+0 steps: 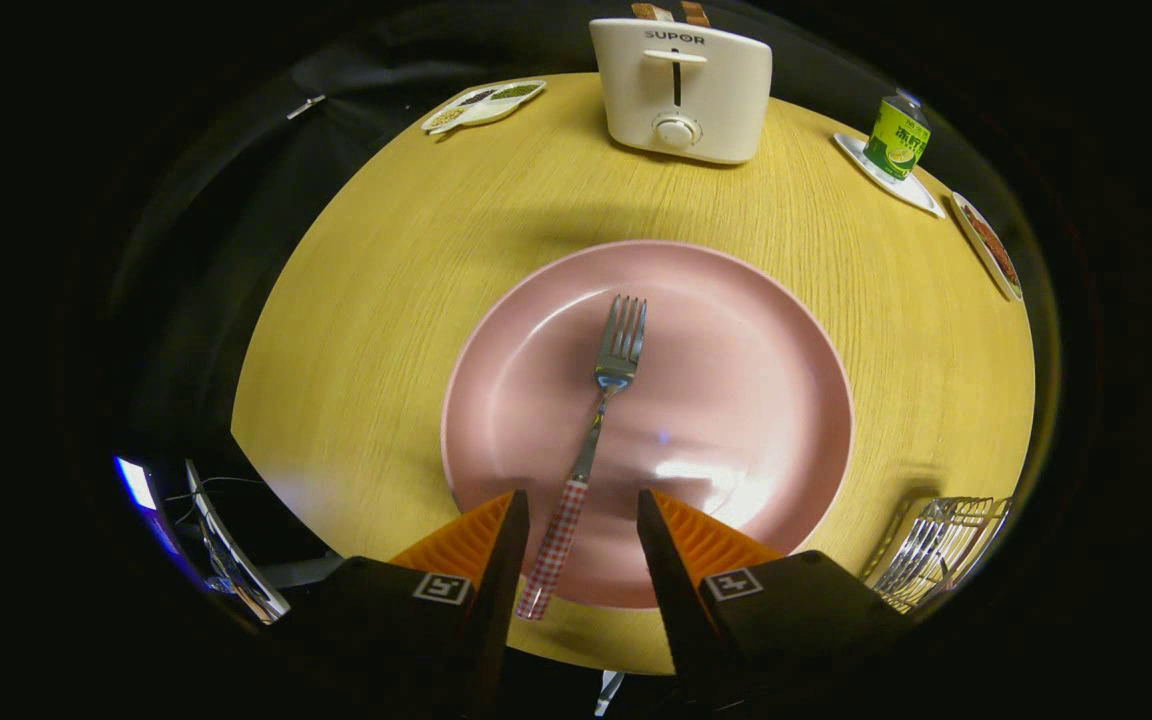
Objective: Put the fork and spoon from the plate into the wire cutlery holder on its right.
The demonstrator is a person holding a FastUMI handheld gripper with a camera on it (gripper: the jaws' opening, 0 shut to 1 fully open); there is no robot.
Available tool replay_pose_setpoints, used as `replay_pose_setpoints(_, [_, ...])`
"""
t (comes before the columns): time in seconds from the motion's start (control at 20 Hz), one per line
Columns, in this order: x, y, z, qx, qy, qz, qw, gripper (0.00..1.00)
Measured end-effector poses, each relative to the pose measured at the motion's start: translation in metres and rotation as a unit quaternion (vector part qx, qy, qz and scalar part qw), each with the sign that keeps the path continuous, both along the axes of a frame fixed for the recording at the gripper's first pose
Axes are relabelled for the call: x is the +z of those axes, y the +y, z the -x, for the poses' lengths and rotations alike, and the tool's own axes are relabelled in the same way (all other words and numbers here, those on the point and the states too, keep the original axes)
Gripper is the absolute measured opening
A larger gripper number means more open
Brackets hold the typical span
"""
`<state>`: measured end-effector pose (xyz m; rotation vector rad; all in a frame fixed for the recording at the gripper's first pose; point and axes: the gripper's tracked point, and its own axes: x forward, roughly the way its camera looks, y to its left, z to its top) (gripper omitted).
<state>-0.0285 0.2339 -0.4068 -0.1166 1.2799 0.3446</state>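
A pink plate [736, 330] lies on the round wooden table. On it rests a metal fork [608, 390] with a red-and-white checked handle, tines pointing away from me. The handle end runs down between my two fingers, nearer the left one, and I cannot tell whether either finger touches it. My gripper [581, 500] is open, its fingertips over the plate's near rim. The wire cutlery holder [941, 550] stands on the table to the right of the plate, just beyond the right finger. Something thin leans inside the holder, too blurred to name.
A white toaster [681, 90] with bread in it stands beyond the plate. A green can [897, 138] sits on a small white tray at the far right, with a dish of red food [986, 245] beside it. A divided dish [483, 104] lies far left.
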Motion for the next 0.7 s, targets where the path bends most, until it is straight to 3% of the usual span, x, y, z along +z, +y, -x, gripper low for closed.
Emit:
replay_pose_setpoints(0.05, [-0.004, 0.000, 0.001, -0.002, 0.007, 0.002, 1.000, 0.53])
replay_pose_setpoints(0.15, [-0.005, 0.000, 0.006, 0.001, 0.025, 0.000, 1.000, 0.36])
replay_pose_setpoints(0.25, [-0.007, -0.007, 0.008, 0.001, 0.028, 0.006, 1.000, 0.37])
replay_pose_setpoints(0.4, [-0.009, -0.007, 0.002, 0.001, 0.042, 0.006, 0.999, 0.15])
replay_pose_setpoints(0.7, [0.001, -0.006, 0.007, 0.028, 0.052, -0.031, 0.998, 0.08])
